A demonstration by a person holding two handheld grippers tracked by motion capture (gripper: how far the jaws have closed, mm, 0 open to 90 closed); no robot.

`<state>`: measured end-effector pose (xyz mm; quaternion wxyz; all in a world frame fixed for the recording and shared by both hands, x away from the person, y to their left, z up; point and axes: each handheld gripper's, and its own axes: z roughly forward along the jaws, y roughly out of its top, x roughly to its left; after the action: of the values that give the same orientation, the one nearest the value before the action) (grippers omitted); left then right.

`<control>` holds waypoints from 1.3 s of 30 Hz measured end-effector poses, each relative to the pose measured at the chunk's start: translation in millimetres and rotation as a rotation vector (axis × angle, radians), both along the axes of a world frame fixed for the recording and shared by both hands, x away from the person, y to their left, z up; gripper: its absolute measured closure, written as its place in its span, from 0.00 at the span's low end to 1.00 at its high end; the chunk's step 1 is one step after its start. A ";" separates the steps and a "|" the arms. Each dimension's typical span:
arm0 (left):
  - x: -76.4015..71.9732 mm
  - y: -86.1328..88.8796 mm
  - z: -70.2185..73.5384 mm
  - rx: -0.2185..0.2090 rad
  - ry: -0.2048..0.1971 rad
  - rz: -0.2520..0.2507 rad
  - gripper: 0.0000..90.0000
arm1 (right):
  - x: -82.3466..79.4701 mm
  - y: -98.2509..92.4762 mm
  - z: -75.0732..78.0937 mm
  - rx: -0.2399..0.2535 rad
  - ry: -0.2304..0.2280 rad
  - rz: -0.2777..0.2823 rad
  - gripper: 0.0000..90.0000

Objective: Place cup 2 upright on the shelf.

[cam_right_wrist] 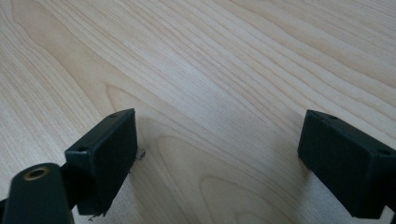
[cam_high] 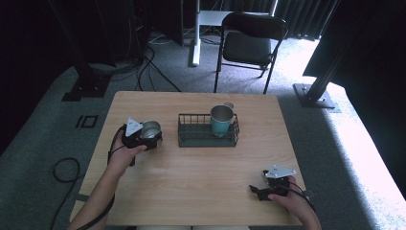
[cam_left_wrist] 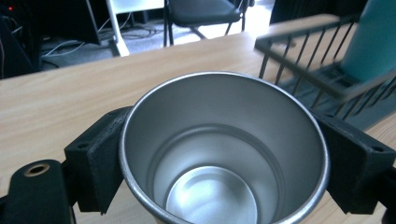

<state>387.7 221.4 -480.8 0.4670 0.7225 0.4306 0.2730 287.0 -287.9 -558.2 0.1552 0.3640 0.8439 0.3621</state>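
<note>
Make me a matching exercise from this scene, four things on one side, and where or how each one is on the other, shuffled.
Things:
1. steel cup
2. teal cup
3. right gripper
4. chair

Places or states:
A. open over bare table
B. on the floor beyond the table
C. clamped in the left gripper
D. standing in the wire basket

Pairs: 1-C, 2-D, 3-A, 4-B
</note>
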 end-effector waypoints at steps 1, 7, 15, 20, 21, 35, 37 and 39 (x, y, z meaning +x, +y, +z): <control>-0.2 0.7 5.3 -0.012 -0.017 0.001 0.15 | -0.1 0.0 0.0 0.000 0.001 0.000 0.13; 0.9 0.5 28.4 -0.022 -0.054 -0.001 0.15 | 0.0 0.0 0.0 -0.001 0.001 0.000 0.13; 6.5 -10.0 54.0 -0.041 -0.091 -0.038 0.15 | 0.0 0.0 0.0 0.000 0.000 0.000 0.13; 12.7 -20.0 64.0 -0.044 -0.105 -0.060 0.15 | 0.1 -0.1 0.0 -0.001 -0.001 0.001 0.13; 13.4 -21.4 65.3 -0.045 -0.108 -0.060 0.15 | 0.0 -0.1 0.0 -0.001 0.000 0.000 0.13; 24.7 -53.7 82.3 -0.044 -0.129 -0.117 0.15 | 0.1 -0.1 0.0 0.000 -0.001 0.001 0.13; 25.9 -59.4 83.8 -0.035 -0.136 -0.123 0.15 | 0.0 0.0 0.0 0.000 0.000 0.000 0.13; 27.9 -65.8 85.4 -0.047 -0.135 -0.128 0.15 | 0.0 0.0 0.0 0.000 0.000 0.000 0.13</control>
<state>415.6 155.6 -395.5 0.5284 0.7173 0.3572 0.2805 287.0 -287.9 -558.3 0.1552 0.3641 0.8439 0.3622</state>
